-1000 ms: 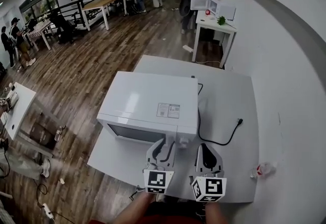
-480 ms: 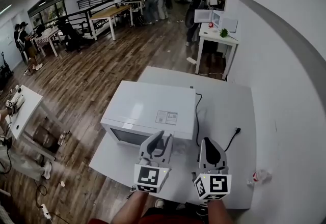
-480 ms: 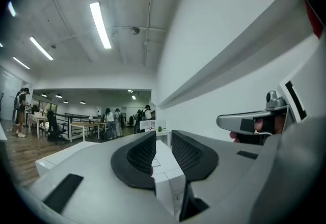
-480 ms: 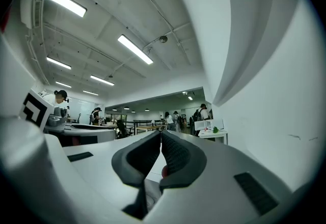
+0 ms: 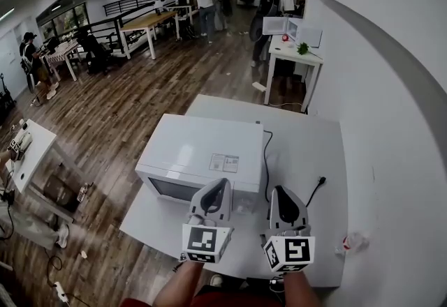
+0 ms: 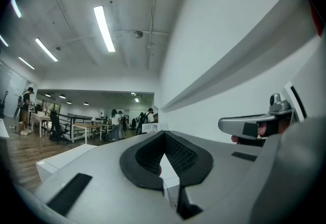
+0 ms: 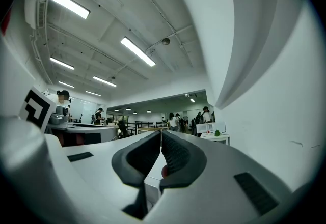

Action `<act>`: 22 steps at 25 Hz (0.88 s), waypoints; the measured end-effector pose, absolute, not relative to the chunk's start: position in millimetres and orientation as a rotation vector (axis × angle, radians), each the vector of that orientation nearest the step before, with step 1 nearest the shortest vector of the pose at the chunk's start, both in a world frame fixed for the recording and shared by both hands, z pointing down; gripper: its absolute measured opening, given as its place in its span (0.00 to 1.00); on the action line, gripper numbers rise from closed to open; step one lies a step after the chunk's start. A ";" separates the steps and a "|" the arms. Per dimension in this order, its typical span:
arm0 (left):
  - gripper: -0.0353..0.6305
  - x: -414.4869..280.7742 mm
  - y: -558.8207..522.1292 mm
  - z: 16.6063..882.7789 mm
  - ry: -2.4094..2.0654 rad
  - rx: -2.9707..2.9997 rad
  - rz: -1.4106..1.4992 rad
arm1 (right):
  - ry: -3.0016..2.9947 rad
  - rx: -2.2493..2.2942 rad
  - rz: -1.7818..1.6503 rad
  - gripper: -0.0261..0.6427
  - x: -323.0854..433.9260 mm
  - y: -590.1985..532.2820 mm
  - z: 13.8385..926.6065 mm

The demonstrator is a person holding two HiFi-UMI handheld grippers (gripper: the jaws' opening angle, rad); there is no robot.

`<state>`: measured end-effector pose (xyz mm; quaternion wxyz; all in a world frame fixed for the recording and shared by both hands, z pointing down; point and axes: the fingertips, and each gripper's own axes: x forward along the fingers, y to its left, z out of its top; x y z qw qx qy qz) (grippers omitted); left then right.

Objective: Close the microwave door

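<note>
The white box-shaped microwave (image 5: 202, 155) sits on the left half of the white rectangular surface (image 5: 307, 138), its door side toward me. A black power cable (image 5: 265, 162) runs along its right side, and the plug (image 5: 322, 179) lies further right. My left gripper (image 5: 221, 184) hangs before the microwave's front right corner. My right gripper (image 5: 283, 190) is beside it on the right.

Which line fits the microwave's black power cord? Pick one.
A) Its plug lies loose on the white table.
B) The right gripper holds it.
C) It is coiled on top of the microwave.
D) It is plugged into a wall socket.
A: the power cord runs down beside the microwave and ends in a plug that lies on the table, in no socket and in neither gripper.
</note>
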<state>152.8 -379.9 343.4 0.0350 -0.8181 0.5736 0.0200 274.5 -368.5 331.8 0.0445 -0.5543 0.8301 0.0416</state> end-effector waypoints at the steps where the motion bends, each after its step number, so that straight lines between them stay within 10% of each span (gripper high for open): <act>1: 0.09 154.0 -379.7 343.1 1.761 -2.516 0.062 | 2.540 -1.690 0.125 0.08 273.8 -368.5 331.9; 22: 0.09 150.0 -378.1 358.8 1.808 -2.500 0.033 | 2.573 -1.659 0.113 0.08 264.9 -368.8 337.7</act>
